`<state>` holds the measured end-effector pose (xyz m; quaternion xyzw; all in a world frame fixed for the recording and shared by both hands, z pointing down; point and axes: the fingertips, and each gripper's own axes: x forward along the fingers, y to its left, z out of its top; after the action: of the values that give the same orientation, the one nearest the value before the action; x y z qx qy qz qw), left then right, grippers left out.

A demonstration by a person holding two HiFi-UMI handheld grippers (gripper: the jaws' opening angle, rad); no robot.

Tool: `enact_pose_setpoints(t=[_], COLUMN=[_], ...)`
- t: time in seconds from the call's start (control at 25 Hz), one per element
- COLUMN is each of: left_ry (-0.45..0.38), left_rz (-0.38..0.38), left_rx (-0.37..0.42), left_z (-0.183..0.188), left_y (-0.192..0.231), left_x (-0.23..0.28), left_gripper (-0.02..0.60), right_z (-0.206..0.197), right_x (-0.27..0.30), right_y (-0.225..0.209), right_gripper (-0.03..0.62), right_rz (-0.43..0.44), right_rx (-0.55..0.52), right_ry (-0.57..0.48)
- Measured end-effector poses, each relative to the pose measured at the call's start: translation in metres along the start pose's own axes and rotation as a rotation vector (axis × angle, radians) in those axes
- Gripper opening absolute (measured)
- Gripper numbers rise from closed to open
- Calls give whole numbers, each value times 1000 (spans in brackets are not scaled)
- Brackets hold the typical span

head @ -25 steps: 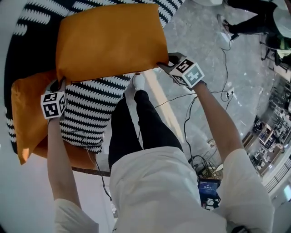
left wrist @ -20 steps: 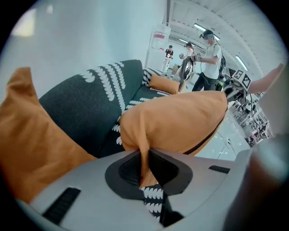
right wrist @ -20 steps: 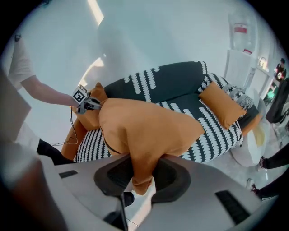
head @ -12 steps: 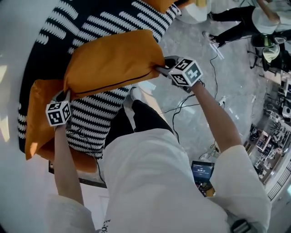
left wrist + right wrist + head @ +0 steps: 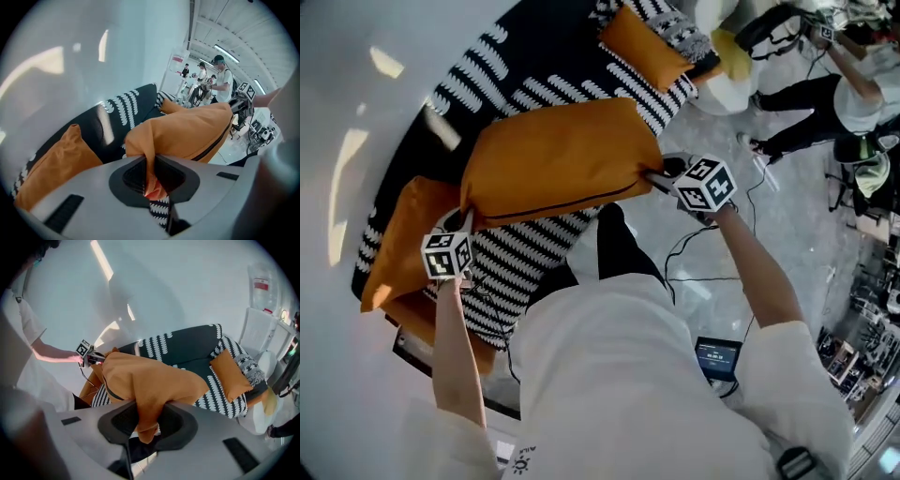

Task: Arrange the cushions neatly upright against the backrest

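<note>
Higher above the sofa point(image 5: 525, 258), we clamp the orange cushion point(image 5: 553, 159) by its corners, left gripper point(image 5: 461, 223) just tightened, right gripper point(image 5: 658, 174) firm, ready for propping.

Big cushion point(image 5: 553, 159) is plain orange w/ a thin black zip line; left cushion point(image 5: 398, 248) & far cushion point(image 5: 642, 42) are the same orange. Sofa point(image 5: 516, 66) is black w/ rows of white dashes. Person's shirt point(image 5: 619, 375) is white, trousers point(image 5: 617, 246) black.
</note>
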<state>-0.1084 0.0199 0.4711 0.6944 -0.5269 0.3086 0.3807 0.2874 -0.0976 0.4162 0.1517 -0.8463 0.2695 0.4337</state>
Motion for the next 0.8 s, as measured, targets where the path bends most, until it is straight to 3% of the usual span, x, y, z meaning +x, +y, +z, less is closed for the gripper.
enact_pose_setpoints(t=[0.2,0.4,0.8], left_ry=[14,18,11], left_rz=[59,180,245], left_rx=[-61,-196,-338], left_z=[-20,13,45], left_y=[-23,-67,-135], left_x=[-12,2,47], left_gripper=[48,48,48], right_z=[-2,42,85], right_x=[-1,-8,-15], right_y=[-11,-95,-198], right_gripper=[110,110,114], right_rz=[53,165,229], right_rx=[-55,-161,-186], right_ry=[7,27,29])
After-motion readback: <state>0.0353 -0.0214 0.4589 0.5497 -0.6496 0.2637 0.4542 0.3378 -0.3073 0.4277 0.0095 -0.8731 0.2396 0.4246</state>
